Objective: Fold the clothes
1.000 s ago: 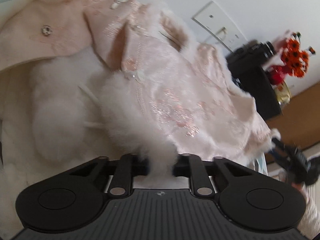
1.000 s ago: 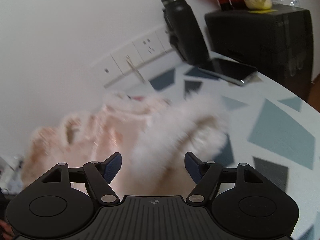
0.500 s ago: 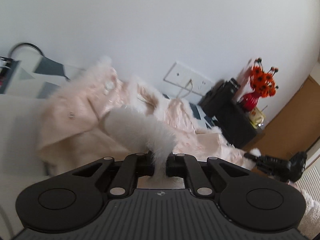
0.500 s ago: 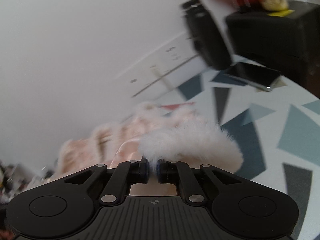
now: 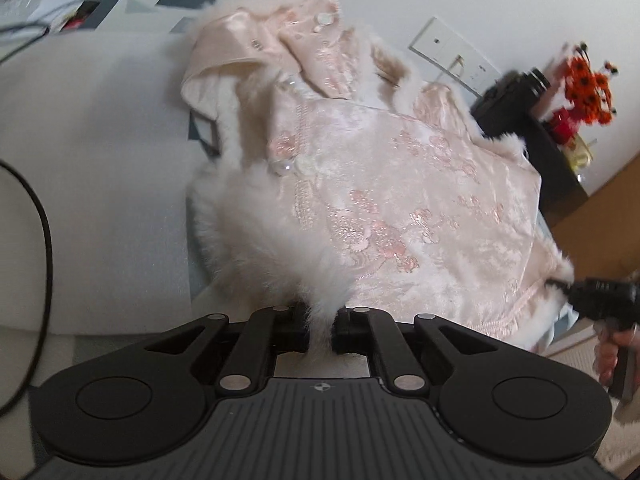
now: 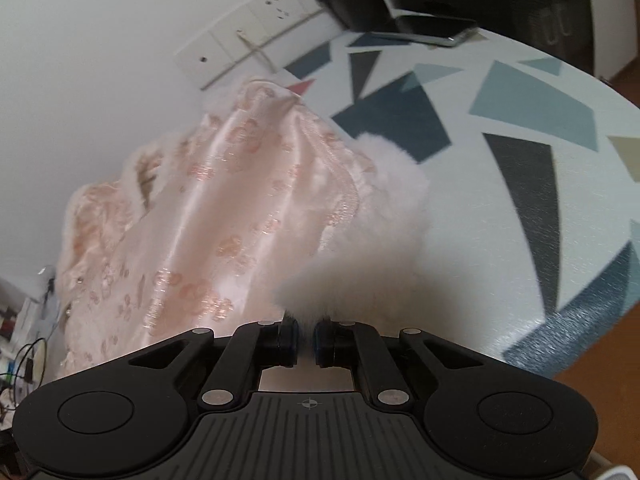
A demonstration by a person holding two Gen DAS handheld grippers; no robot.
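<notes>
Left gripper [image 5: 320, 330] is clamped on the white fur trim [image 5: 276, 240] at the near edge of the pink garment [image 5: 400, 184]; a tuft of fur passes between the two black fingers [image 5: 294, 330] and fills the gap. Right gripper [image 6: 306, 340] pinches the fur trim [image 6: 360, 264] at another edge of the same garment [image 6: 208, 232]; its jaws are opening slightly at this moment, with fur still pressed between the blue pads [image 6: 289, 340]. In the left wrist view the right gripper [image 5: 592, 300] appears at the far right, on the garment's fur hem, with a hand [image 5: 612, 354] on its handle. Garment position: spread across the table [image 6: 500, 184], which carries a pattern of blue, grey and dark triangles, and partly over a white sheet [image 5: 108, 184] to the left. Garment surface: pale pink satin with floral embroidery and pearl-like buttons [image 5: 278, 166]; one panel near the collar is turned back. Behind the table: a wall socket plate [image 5: 452, 54], a black cabinet [image 5: 548, 156] bearing orange flowers [image 5: 590, 88], and a dark cable [image 5: 40, 216] at the left edge.
</notes>
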